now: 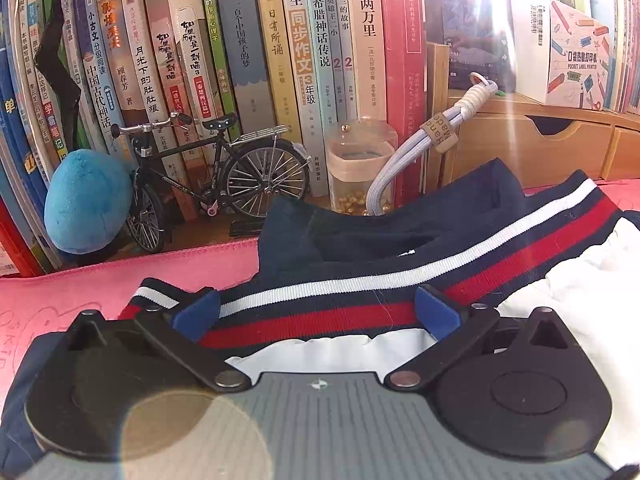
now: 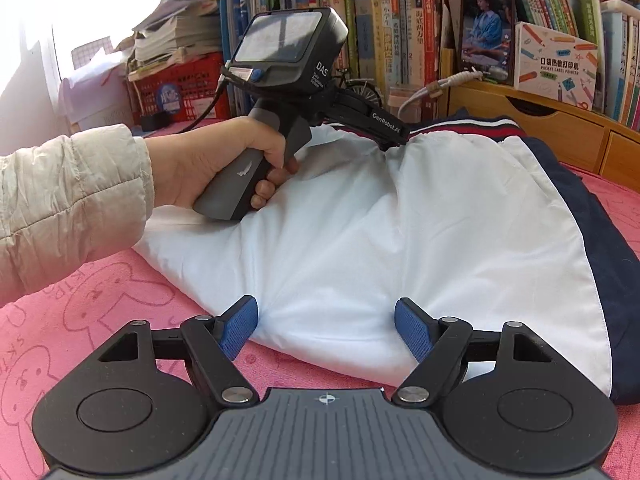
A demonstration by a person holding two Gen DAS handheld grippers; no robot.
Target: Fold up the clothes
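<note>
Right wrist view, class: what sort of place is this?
Probably a home study or child's room. A shelf of children's books fills the back, a model bicycle stands before it, and a jacket lies on a pink cartoon-print cloth for folding.

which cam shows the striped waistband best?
Left wrist: the striped waistband fills the middle, close up, navy, white and red stripes clear, between the left gripper fingers. Right wrist shows only a small far strip.

White-navy jacket (image 2: 400,248) – red-white striped hem (image 1: 360,300), pink cloth (image 2: 100,320)
</note>
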